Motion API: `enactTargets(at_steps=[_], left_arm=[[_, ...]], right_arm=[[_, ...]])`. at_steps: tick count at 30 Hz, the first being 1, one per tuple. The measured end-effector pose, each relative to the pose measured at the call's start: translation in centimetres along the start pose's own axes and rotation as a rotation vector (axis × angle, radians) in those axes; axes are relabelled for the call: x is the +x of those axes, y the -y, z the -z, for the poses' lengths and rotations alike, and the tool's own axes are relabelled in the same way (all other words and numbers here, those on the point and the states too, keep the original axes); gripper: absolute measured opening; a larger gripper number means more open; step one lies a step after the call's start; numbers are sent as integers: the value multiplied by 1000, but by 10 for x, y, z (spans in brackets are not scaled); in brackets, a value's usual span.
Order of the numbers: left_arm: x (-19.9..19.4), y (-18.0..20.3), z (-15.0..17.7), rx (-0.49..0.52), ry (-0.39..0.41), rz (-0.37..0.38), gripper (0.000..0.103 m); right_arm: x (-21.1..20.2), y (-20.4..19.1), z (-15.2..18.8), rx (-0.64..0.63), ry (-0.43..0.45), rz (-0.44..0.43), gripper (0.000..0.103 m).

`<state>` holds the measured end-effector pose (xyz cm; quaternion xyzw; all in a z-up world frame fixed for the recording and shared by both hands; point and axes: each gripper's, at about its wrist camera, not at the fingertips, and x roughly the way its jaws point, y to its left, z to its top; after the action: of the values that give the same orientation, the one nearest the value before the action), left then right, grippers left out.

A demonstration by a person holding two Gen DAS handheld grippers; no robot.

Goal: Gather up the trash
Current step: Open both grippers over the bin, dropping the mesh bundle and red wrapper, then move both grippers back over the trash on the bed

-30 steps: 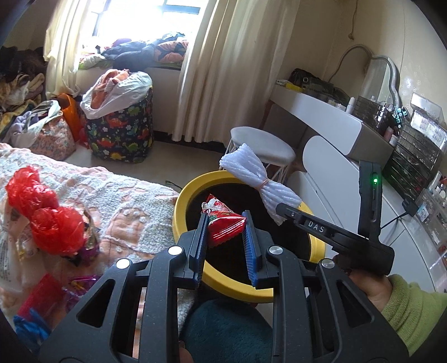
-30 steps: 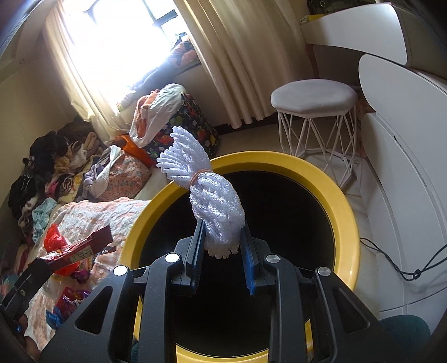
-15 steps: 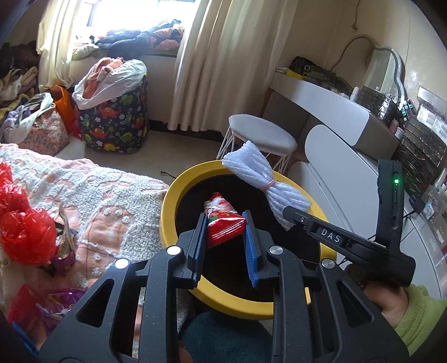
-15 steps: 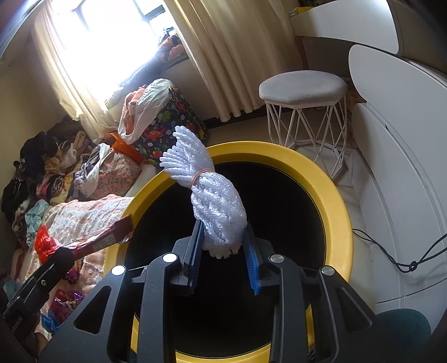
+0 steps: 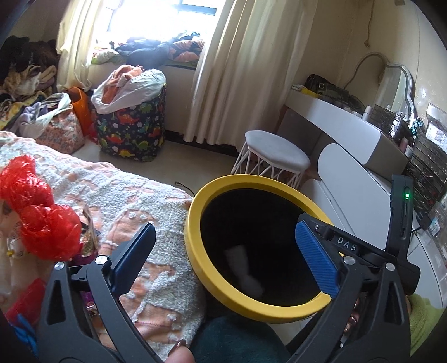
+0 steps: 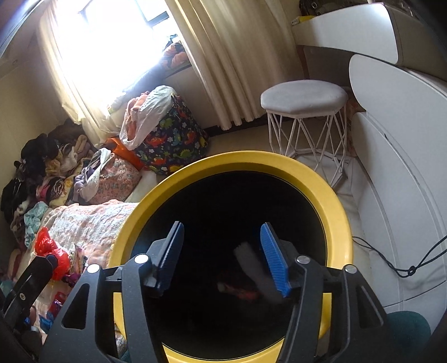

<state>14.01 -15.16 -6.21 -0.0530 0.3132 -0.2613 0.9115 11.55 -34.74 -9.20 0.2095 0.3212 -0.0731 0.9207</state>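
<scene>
Two wrappers point(image 6: 252, 272) below fingers point(image 6: 272, 258), in bin point(image 6: 279, 167)

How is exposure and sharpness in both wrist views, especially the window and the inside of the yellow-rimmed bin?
Left wrist view: window blown out; round yellow-rimmed black bin interior nearly black, a pale white bundle inside it faint and soft. Right wrist view: window glare bleaches the cream curtains; bin contents are motion-blurred. Both show strong fisheye bending and dark corners.
</scene>
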Motion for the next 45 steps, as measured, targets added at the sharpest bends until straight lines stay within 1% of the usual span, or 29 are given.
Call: enactTargets(at_steps=[2,5,8,11,18,20,23,25,27,28,34,45], left_arm=[[-4,-2,0,1,10,-10,92],[-12,-5,1,3,28,-28,92],[-19,-8,1,2,47,-47,92],[-27,-12,-1,-2,68,-67,92],[-41,-21,-4,-20,101,-97,92],[-45,-23,-5,-26,108,-102,92],[-50,-27,-4,-34,119,-111,92],[-54,-30,-3,-40,128,-119,92],[-59,-33,-3,-50,138,-124,92],[-60,-35,-3,-53,143,-127,92],[-73,-47,-5,-77,174,-163,92],[-95,-75,-5,-123,215,-236,92]], right_arm=[[-2,-4,0,-16,13,-9,58],[-6,-10,1,-34,30,-27,64],[-11,-18,2,-54,45,-54,65],[-17,-26,2,-73,62,-90,68],[-33,-48,4,-139,114,-162,70],[-37,-55,5,-156,126,-174,75],[-42,-62,7,-181,141,-194,75],[-44,-67,8,-197,143,-205,76],[-46,-71,9,-207,149,-215,80],[-48,-72,10,-213,151,-218,80],[-53,-85,14,-258,159,-247,82],[-56,-112,24,-318,131,-310,82]])
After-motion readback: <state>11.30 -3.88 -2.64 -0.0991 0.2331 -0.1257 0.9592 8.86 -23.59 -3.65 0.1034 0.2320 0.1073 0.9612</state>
